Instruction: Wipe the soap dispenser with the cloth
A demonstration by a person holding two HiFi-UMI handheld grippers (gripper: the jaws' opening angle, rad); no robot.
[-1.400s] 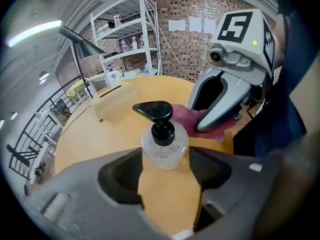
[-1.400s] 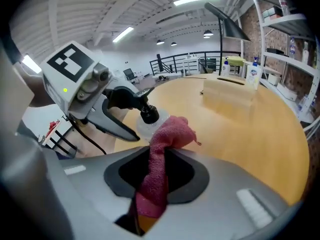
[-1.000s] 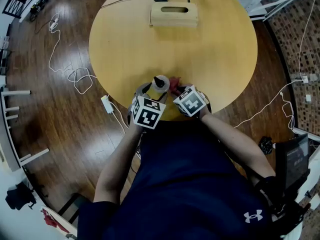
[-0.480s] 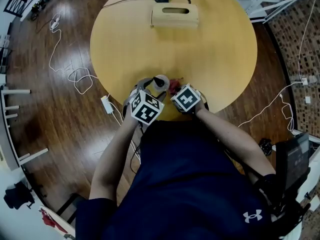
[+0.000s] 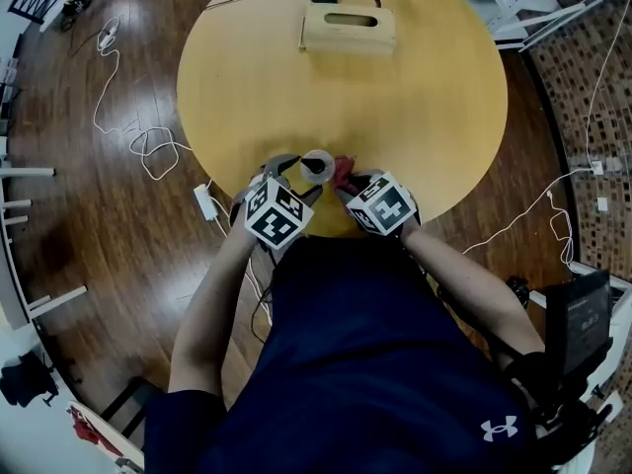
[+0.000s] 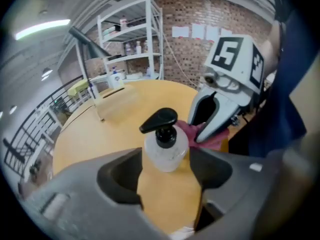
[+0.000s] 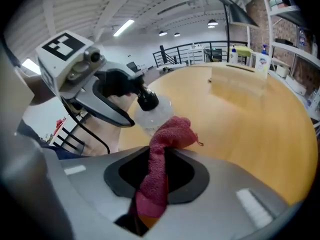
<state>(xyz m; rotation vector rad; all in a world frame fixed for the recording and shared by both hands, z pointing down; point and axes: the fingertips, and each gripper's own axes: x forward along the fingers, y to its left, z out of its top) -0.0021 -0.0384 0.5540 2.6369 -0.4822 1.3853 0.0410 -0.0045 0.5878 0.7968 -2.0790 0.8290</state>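
1. Head view, nearest the camera: a person's dark shirt [image 5: 385, 363] fills the lower frame. Both forearms reach forward to the near edge of a round wooden table [image 5: 425, 97].
2. At that edge the left tool [image 5: 299, 176] and the right tool [image 5: 348, 181] point steeply down, side by side, with their marker cubes facing up.
3. The left gripper view shows the left tool's jaws standing wide, with one tip against each side of the soap dispenser [image 6: 166, 146]. This is a clear, rounded bottle with a black pump head, and it stands on the table near the edge.
4. The right gripper view shows the right tool pinching a red cloth [image 7: 159, 174]. The cloth runs up between the jaws, and its bunched end lies against the dispenser's side.
5. Farther across the table, near the far rim, lies a pale wooden box [image 5: 348, 30] with a slot in it.
6. Left of the table, a white cable [image 5: 148, 151] loops over the dark wooden floor [image 5: 69, 245].
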